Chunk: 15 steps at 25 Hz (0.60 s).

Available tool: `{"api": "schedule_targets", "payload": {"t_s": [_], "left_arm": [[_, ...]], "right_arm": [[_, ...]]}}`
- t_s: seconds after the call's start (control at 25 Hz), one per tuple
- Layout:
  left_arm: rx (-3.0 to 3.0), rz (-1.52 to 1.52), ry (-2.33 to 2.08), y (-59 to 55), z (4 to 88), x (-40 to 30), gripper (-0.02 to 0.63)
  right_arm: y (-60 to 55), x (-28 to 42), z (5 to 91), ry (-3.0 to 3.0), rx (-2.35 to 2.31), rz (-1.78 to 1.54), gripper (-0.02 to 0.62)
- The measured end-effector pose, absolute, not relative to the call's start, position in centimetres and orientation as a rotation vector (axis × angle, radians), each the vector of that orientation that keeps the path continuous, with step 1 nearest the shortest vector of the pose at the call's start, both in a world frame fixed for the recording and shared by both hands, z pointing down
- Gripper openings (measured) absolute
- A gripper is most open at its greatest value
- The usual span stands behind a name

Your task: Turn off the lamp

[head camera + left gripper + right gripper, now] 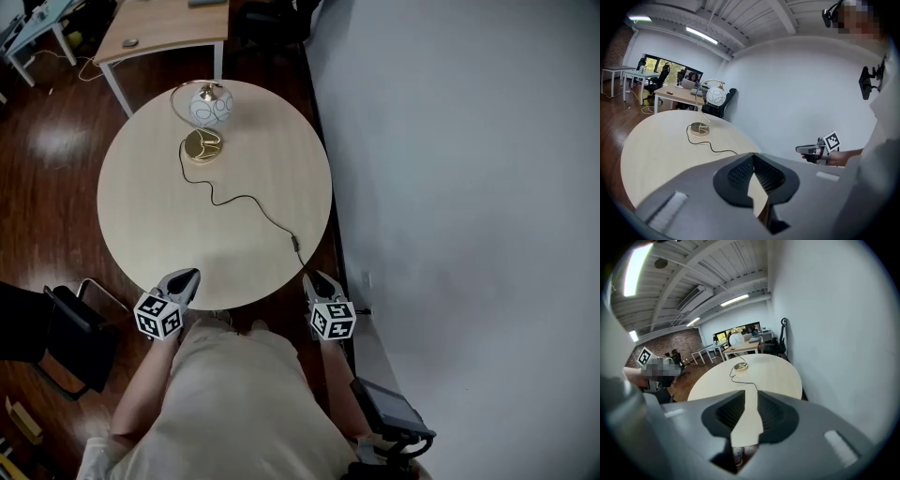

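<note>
Head view: even, moderate indoor light, and the picture is sharp throughout. The dark floor [56, 141] carries a soft pale glare patch at upper left. The table [141, 216] is evenly lit, with faint shadows only. The brass base of the lamp [211, 108] glints. The wall [469, 187] reads flat grey.

Gripper views: strong fisheye bending, with black vignetting at the corners. Ceiling strips [701, 35] supply the light, and one strip [635, 266] is blown out. The far windows [670, 65] are bright. The nearest foreground is soft and out of focus.

Round table [150, 225], rectangular desk [159, 28], black chair [75, 333]
</note>
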<state>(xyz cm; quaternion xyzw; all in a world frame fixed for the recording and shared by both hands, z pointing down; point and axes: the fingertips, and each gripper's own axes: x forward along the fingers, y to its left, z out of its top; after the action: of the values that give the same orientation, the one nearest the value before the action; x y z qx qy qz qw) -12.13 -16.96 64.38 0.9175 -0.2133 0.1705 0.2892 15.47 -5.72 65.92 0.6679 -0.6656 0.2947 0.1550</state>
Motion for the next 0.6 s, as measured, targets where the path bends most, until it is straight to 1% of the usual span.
{"api": "schedule_targets", "payload": {"t_s": [0.6], "left_arm": [[2.479,0.537,-0.362,-18.6,67.2,-11.9,0.000]], "right_arm": [[-6.7,13.9,68.2,-1.722,1.907,0.847,0.084]]}}
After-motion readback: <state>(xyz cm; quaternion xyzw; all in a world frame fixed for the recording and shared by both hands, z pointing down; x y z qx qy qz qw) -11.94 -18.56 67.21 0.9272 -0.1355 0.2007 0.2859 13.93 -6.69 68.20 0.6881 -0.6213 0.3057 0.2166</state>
